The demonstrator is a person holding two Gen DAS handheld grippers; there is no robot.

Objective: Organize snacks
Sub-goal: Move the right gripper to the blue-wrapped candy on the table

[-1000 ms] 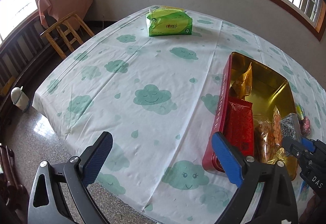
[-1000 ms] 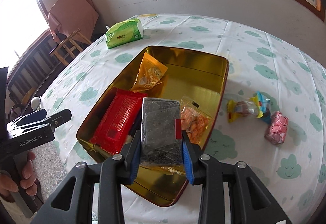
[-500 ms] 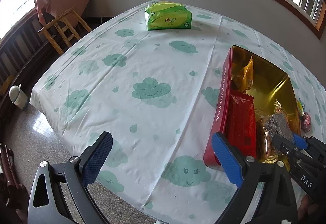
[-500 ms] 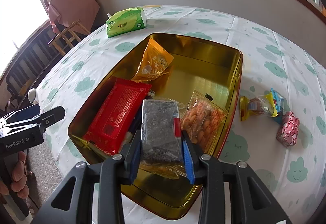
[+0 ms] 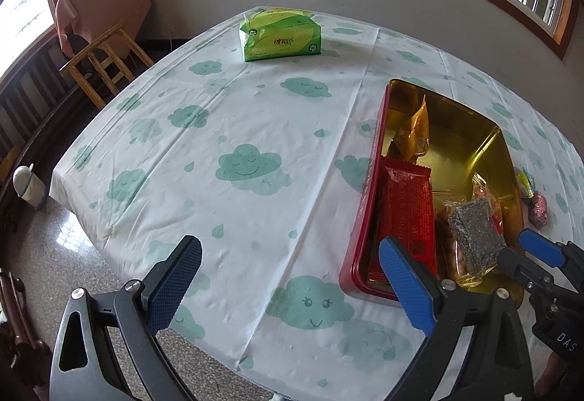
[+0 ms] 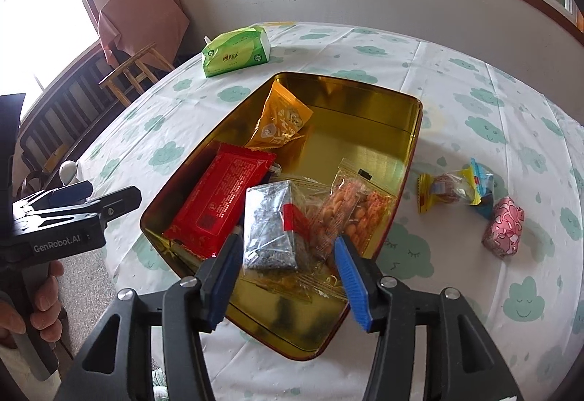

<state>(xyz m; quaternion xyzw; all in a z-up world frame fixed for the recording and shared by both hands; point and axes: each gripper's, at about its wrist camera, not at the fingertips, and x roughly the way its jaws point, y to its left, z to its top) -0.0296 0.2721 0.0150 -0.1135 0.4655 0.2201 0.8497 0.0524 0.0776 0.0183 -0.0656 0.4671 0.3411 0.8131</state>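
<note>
Snacks sit piled in the gold-lined rectangular tin with red outer walls point(image 6: 408, 160) on the cloud-print tabletop point(image 5: 219, 130): a long red foil packet point(image 6: 222, 203), an orange pouch point(image 6: 281, 119) leaning at the far end, a clear bag of orange peanuts point(image 6: 350, 207), and a clear-wrapped dark speckled bar point(image 6: 270, 229) on top at the near end. Right hand-held gripper point(image 6: 288, 277) hangs over that near end, blue pads parted, the dark bar lying between them with gaps on both sides. Left hand-held gripper point(image 5: 292, 287) hovers beside the tin, spread wide, gripping nothing. Outside on the cloth: a yellow-and-blue wrapped candy point(image 6: 456, 189) and a pink patterned candy point(image 6: 503, 225), close together. Far back, a green tissue pack point(image 5: 279, 39).
</note>
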